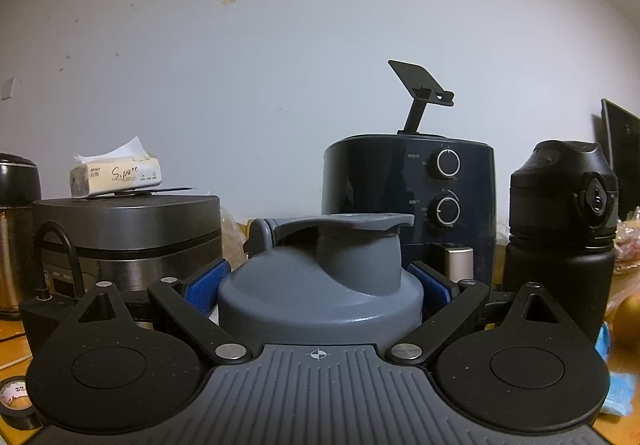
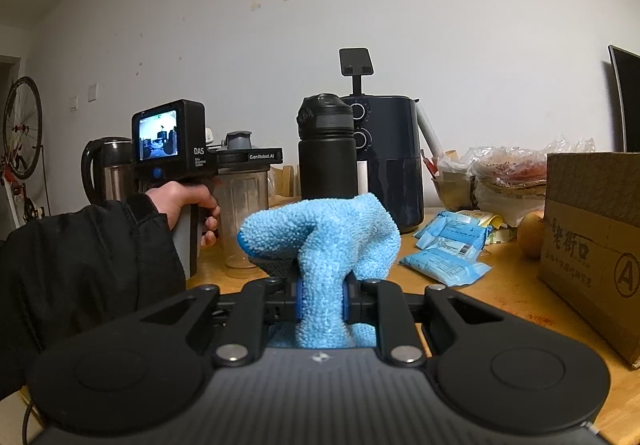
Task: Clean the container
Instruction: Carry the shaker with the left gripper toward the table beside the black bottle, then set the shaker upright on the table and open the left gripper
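Container: a clear shaker bottle (image 2: 244, 213) with a grey lid (image 1: 320, 285) is standing upright on the wooden table (image 2: 500, 297), just left of the black flask (image 2: 327, 149) in the right wrist view.
Left gripper: the left gripper (image 1: 320, 285) is closing its blue pads (image 1: 208, 289) on either side of the container's grey lid; in the left wrist view the pads are sitting against the lid's flanks, the jaws standing fairly wide around it.
Left hand: a hand (image 2: 188, 205) in a black sleeve (image 2: 80, 269) is gripping the device's handle, left of the black flask.
Right gripper: the right gripper (image 2: 322, 303) is pinching a light blue microfibre cloth (image 2: 320, 241), jaws nearly together; the cloth is bunching up above the pads, in front of the black flask.
Background: a dark blue air fryer (image 2: 394, 165) is standing behind the black flask, a steel kettle (image 2: 106, 169) far to its left.
Right of the flask: blue packets (image 2: 448, 249) are lying on the table, a cardboard box (image 2: 592, 237) farther right.
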A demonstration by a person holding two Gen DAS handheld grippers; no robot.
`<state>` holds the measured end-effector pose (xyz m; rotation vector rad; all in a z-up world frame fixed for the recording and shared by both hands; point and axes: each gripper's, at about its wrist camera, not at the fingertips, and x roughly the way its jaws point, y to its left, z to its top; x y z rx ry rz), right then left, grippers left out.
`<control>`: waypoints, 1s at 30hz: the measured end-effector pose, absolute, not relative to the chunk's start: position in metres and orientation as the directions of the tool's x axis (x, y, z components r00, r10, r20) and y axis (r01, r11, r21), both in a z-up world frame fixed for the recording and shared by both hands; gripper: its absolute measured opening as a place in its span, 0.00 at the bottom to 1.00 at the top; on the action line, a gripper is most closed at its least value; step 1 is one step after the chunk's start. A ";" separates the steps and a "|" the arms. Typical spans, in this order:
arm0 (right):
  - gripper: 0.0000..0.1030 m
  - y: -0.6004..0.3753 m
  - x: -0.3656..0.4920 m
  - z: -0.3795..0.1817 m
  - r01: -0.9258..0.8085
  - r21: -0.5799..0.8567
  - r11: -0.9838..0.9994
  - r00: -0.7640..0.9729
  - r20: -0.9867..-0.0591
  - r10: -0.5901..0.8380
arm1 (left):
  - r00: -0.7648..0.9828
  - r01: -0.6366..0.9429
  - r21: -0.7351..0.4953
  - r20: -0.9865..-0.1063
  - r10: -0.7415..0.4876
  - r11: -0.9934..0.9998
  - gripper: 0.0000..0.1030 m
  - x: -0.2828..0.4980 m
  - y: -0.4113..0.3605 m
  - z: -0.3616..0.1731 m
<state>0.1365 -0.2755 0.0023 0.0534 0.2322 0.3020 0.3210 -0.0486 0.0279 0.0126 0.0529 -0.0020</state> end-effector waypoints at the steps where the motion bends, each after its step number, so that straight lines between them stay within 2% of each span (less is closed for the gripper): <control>1: 0.14 -0.276 0.136 0.003 -0.288 0.087 0.954 0.929 -0.218 0.301 | 0.999 0.003 0.013 -0.054 -0.003 1.000 0.94 0.320 -0.049 0.028; 30: 0.14 -0.276 0.119 0.011 -0.304 0.094 0.948 0.929 -0.190 0.317 | 0.995 0.003 0.042 -0.097 0.001 0.999 0.94 0.261 -0.043 0.033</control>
